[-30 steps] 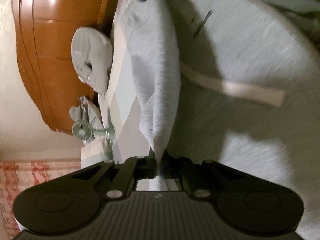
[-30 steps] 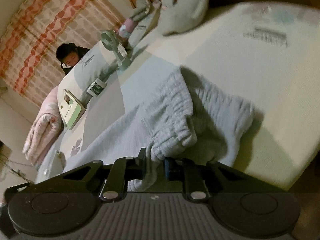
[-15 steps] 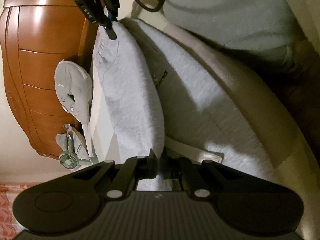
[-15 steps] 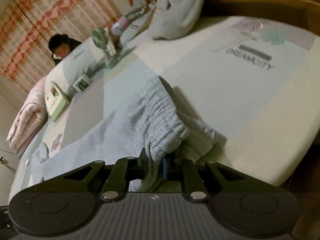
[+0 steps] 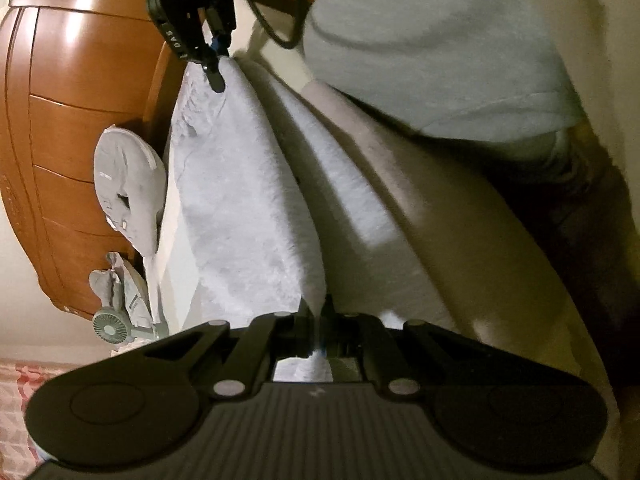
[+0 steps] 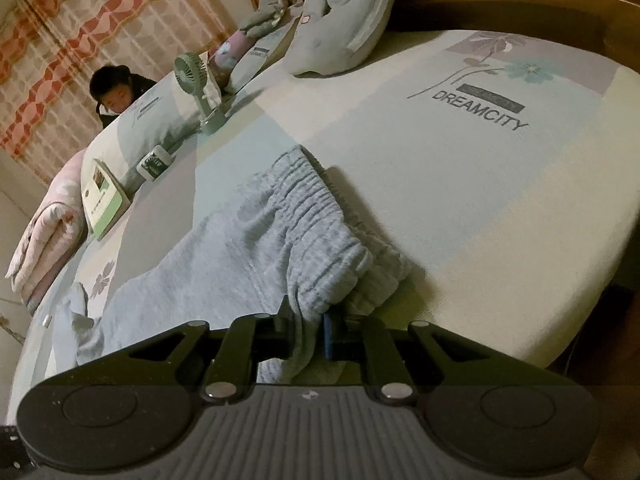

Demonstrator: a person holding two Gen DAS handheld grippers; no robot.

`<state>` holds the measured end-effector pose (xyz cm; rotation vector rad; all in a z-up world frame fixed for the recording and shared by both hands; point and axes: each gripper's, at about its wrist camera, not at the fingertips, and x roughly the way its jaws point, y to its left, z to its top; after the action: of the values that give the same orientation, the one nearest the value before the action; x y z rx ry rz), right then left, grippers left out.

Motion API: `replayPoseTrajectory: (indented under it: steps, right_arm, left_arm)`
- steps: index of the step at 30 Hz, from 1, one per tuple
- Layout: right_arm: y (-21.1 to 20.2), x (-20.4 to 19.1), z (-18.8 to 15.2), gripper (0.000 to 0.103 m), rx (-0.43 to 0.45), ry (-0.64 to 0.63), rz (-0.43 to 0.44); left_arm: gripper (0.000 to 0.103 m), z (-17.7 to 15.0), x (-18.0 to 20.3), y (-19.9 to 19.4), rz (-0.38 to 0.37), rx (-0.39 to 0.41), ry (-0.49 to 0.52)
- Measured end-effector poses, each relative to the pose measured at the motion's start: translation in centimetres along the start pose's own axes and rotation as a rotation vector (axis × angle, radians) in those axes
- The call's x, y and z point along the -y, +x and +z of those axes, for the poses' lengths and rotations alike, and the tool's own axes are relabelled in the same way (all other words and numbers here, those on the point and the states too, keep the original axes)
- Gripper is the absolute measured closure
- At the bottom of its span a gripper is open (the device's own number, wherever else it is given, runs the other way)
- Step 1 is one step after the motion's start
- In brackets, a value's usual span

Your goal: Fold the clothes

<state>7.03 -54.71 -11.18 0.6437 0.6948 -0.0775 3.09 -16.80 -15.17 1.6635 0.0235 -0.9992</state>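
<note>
Light grey sweatpants [image 6: 256, 256] lie across the bed [image 6: 500, 208], the ribbed elastic waistband [image 6: 320, 216] toward me in the right wrist view. My right gripper [image 6: 306, 332] is shut on the waistband at the bed's near edge. In the left wrist view my left gripper [image 5: 318, 326] is shut on the other end of the same sweatpants [image 5: 248, 216], which stretch taut away from it. The right gripper [image 5: 208, 56] shows there at the top, clamped on the far end of the cloth.
A wooden headboard [image 5: 72, 128], a grey plush pillow [image 6: 340, 28], a small green fan [image 6: 192, 76], a box [image 6: 104, 196] and a folded pink quilt [image 6: 44, 240] lie along the bed's far side. A person [image 6: 114, 92] sits beyond the bed. The operator's body [image 5: 432, 48] is close.
The left gripper has pulled its end of the sweatpants away, so the cloth is stretched between both grippers. The right gripper has drawn the waistband nearer the bed's edge.
</note>
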Motion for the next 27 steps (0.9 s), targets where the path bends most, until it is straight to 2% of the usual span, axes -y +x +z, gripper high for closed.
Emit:
replayPoseTrajectory:
  steps: [6, 12, 13, 14, 15, 16, 18, 19, 22, 24, 27]
  right_arm:
    - [-0.6, -1.0, 0.2, 0.088, 0.021, -0.032, -0.021]
    - [0.0, -0.4, -0.1, 0.085, 0.0, -0.034, -0.032]
    - [-0.3, -0.4, -0.2, 0.083, -0.003, -0.03, -0.029]
    - [-0.7, -0.5, -0.2, 0.079, -0.006, -0.028, -0.027]
    - [-1.0, -0.6, -0.3, 0.074, -0.009, -0.027, -0.027]
    - [-1.4, -0.7, -0.4, 0.071, -0.015, -0.03, -0.03]
    - [-2.6, -1.0, -0.7, 0.054, -0.024, -0.051, -0.048]
    - [-3.2, -1.2, -0.9, 0.05, -0.024, -0.069, -0.07]
    - [-5.2, -2.2, -1.5, 0.048, -0.008, -0.136, -0.117]
    - [-6.4, -3.3, -1.8, 0.048, 0.014, -0.182, -0.118]
    - [-7.4, -6.0, -2.2, 0.048, 0.056, -0.285, -0.107]
  left_arm:
    - [0.102, 0.0, -1.5, -0.9, 0.041, 0.014, -0.05]
    - [0.101, 0.5, -1.0, -1.0, -0.023, 0.02, -0.105]
    - [0.1, 0.6, -0.8, -0.9, -0.035, 0.016, -0.112]
    - [0.092, 0.6, -0.9, -1.0, -0.049, 0.017, -0.123]
    - [0.09, 0.6, -0.9, -1.2, -0.061, 0.019, -0.133]
    - [0.09, 0.5, -1.3, -1.6, -0.069, 0.028, -0.149]
    - [0.09, 0.4, -1.9, -2.6, -0.083, 0.037, -0.176]
    - [0.09, 0.2, -2.3, -3.1, -0.085, 0.037, -0.198]
    - [0.085, -1.0, -3.7, -4.5, -0.104, 0.016, -0.304]
    - [0.084, -2.5, -4.9, -4.8, -0.124, -0.014, -0.422]
    - [0.079, -5.2, -6.6, -4.3, -0.156, -0.106, -0.628]
